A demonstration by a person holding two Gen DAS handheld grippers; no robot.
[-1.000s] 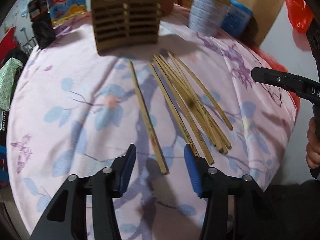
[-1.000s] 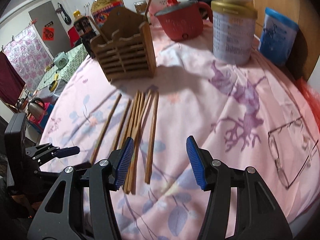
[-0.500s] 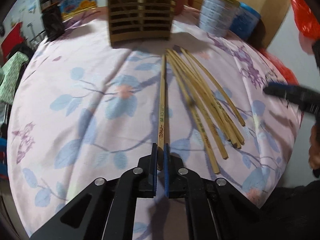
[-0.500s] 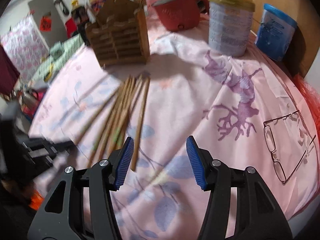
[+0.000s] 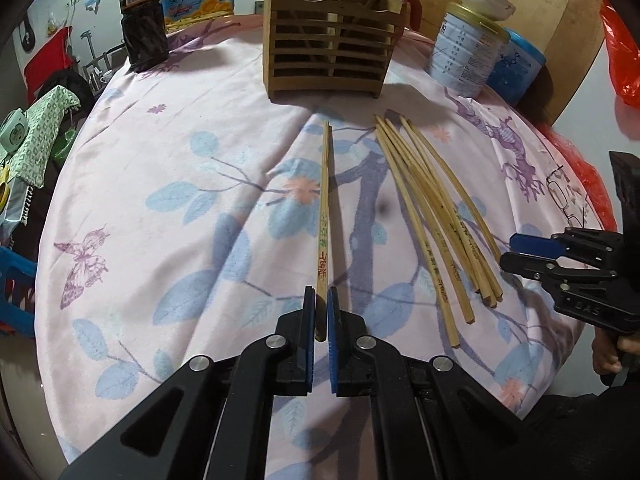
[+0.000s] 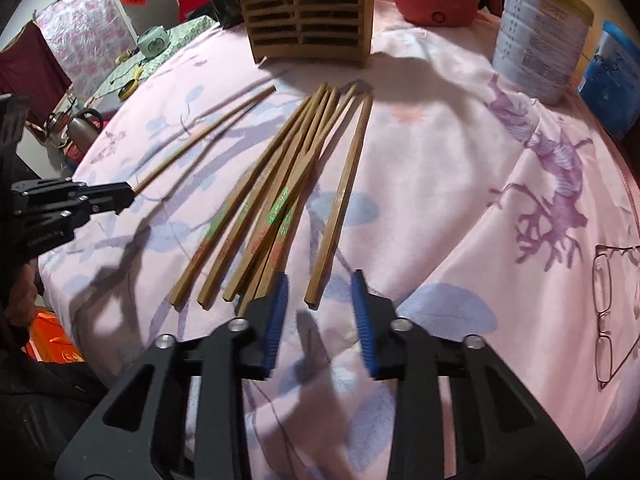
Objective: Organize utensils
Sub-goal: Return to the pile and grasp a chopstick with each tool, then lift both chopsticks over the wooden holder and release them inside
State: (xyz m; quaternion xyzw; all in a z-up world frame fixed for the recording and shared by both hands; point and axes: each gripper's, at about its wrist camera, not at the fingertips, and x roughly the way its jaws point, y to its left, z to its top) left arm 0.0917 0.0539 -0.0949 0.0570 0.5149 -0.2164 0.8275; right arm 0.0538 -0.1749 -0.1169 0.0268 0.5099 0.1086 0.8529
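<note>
Bamboo chopstick [image 5: 325,216], lying loose a second ago, is now pinched at its near end by the left gripper [image 5: 321,312], ready for the wooden holder [image 5: 332,46]. Right gripper [image 6: 320,304], spread wide, hovers at the remaining chopsticks [image 6: 276,196] on the tabletop [image 5: 160,200].

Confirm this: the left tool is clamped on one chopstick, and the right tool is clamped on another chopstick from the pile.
Half right. The left tool is clamped on one chopstick, as the left wrist view shows. The right tool grips nothing: the right wrist view shows it open, its fingers astride the near end of the rightmost chopstick of the pile.
</note>
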